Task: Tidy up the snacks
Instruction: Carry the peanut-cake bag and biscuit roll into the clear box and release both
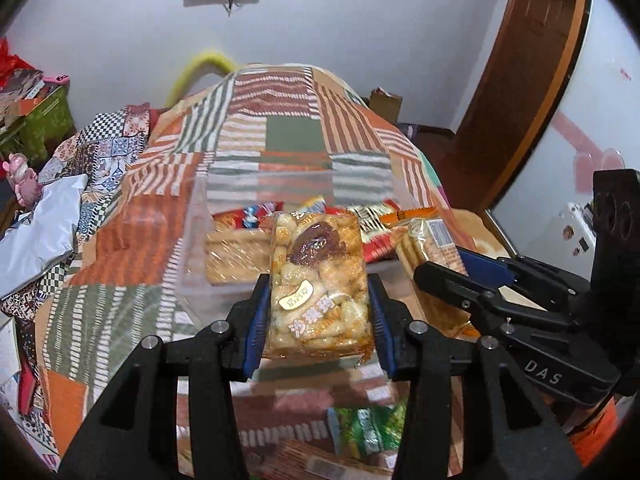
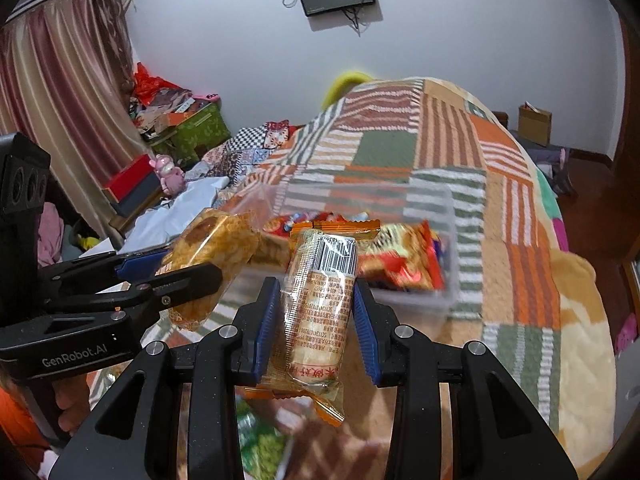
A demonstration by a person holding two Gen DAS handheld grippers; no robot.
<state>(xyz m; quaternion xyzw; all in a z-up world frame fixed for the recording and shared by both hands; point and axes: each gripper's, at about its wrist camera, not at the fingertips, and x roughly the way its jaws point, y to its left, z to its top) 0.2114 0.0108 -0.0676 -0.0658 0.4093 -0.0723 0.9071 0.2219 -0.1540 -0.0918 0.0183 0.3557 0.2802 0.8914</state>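
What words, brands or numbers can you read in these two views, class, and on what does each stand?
"DAS": on the right hand-held gripper body.
"GenRobot.AI": on the left hand-held gripper body.
"沙琪玛": on the clear snack pack in the left hand-held gripper.
Barcode digits and fine red print on the orange-ended snack pack: too small to read.
Wrappers in the clear bin: blurred.

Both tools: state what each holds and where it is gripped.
Left tool holds a sachima pack, pinched across its sides at the lower half. Right tool holds a biscuit pack, pinched across its sides at mid-length.
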